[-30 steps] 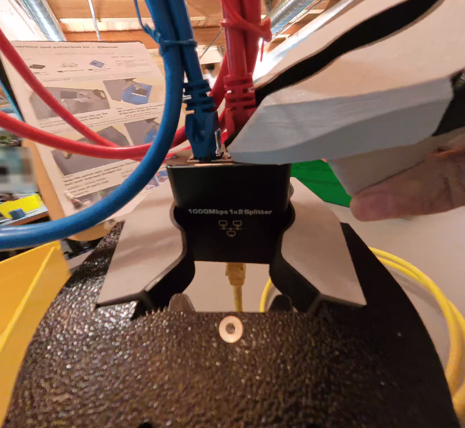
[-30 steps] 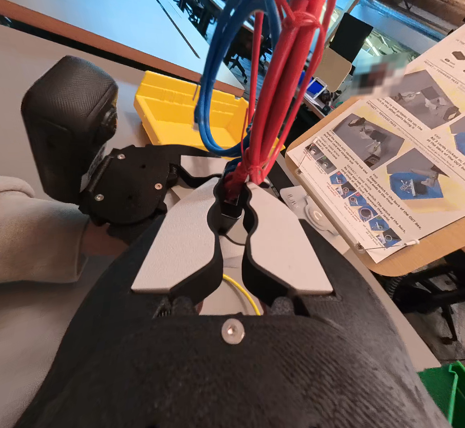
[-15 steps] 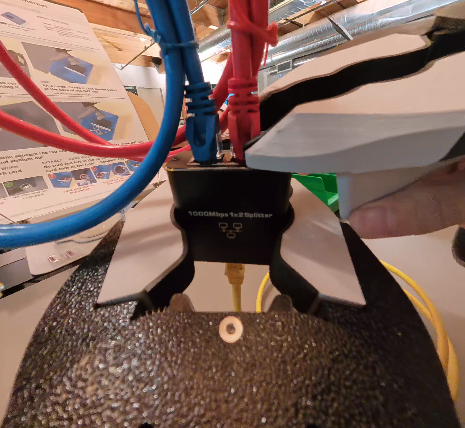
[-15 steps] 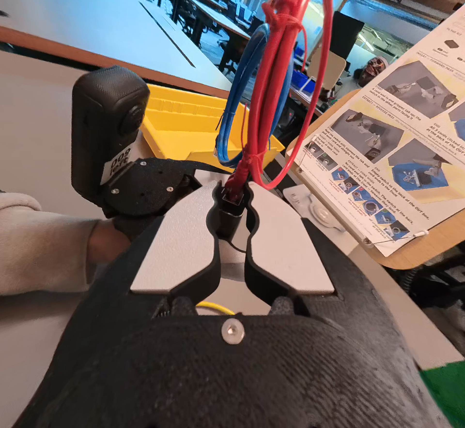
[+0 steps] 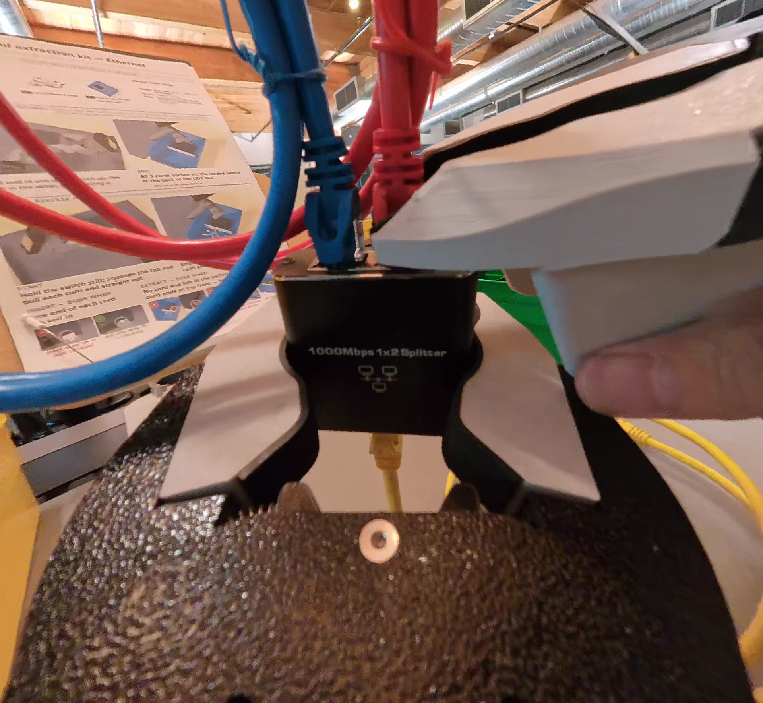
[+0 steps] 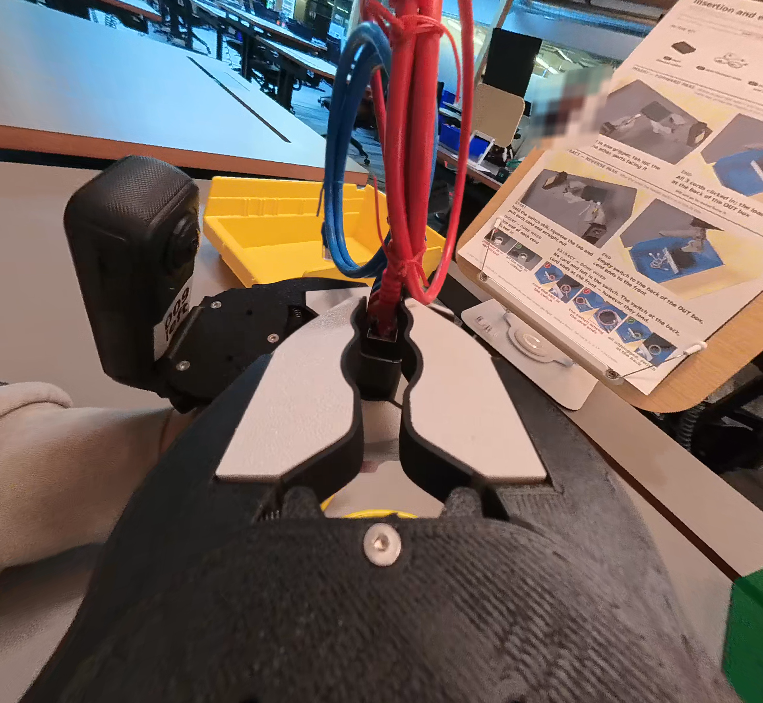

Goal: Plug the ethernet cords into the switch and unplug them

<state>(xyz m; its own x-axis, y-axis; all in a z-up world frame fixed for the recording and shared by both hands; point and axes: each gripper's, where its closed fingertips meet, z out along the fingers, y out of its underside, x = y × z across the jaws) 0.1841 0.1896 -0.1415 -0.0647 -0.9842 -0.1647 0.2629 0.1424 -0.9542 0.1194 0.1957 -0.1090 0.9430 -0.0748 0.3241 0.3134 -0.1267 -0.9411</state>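
Left gripper (image 5: 377, 357): black pebbled, glittery body, two flat grey finger plates edged in black with wavy inner contours, one silver washer screw centred behind them. Right gripper (image 6: 382, 336): same build, black textured shell, grey plates, silver hex screw. In right wrist view, a black rounded camera (image 6: 132, 262) on a screwed black bracket, white sticker on it. Grey sweatshirt sleeve (image 6: 62, 464).

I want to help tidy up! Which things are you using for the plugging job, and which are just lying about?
For the job:
- black switch, held in the left tongs
- red cord, its plug pinched by the right tongs
- blue cord, plugged in
- yellow cord, plugged in underneath

Just lying about:
- yellow bin
- green bin
- instruction sheet on its board
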